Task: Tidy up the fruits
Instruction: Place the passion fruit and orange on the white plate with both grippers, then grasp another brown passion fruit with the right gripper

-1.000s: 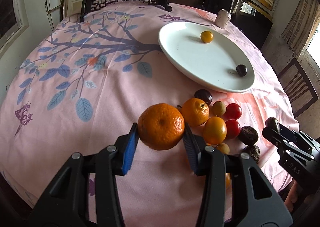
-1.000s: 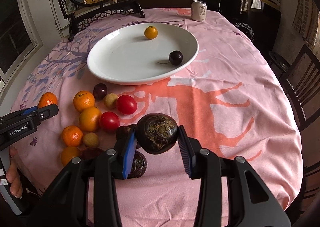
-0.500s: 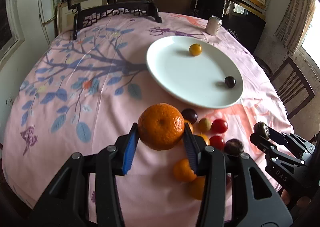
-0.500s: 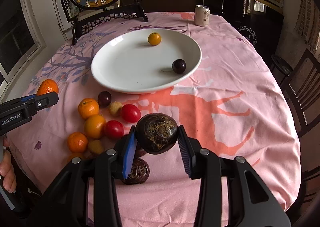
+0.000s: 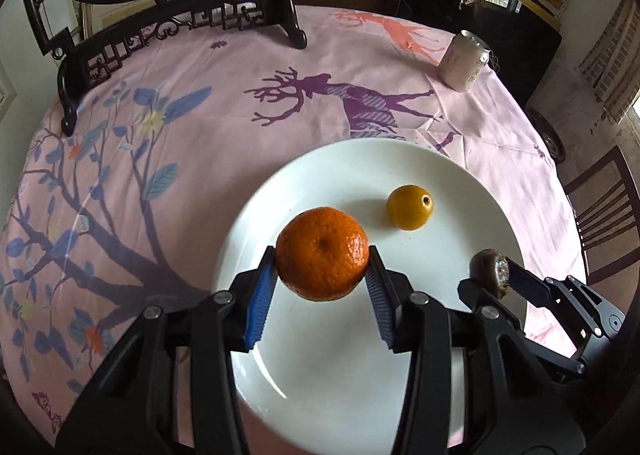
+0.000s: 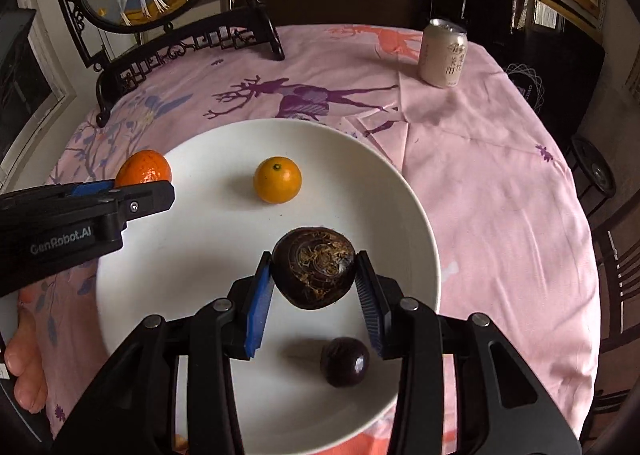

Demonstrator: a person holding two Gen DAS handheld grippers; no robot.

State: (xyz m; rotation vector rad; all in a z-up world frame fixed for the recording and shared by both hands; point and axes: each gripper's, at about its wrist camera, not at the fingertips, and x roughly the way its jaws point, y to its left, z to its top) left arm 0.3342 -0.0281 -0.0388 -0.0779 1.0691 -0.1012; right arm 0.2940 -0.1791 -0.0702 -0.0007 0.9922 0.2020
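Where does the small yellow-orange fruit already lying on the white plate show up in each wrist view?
Left wrist: small yellow-orange fruit lies right of centre, up and right of the held mandarin.
Right wrist: it lies left of centre, above the held dark fruit.
Shared landmark: the drink can, upper right in both.

L gripper [image 5: 322, 279] tilted steeply down, blue pads [image 5: 262, 307] clamped on both sides of an orange [image 5: 322, 259], held in the air. R gripper [image 6: 314, 289] same pose just beside it, pads [image 6: 258, 309] pinching a dark fruit [image 6: 314, 267]. Bare fingers [image 6: 24, 351] show at L gripper's handle.
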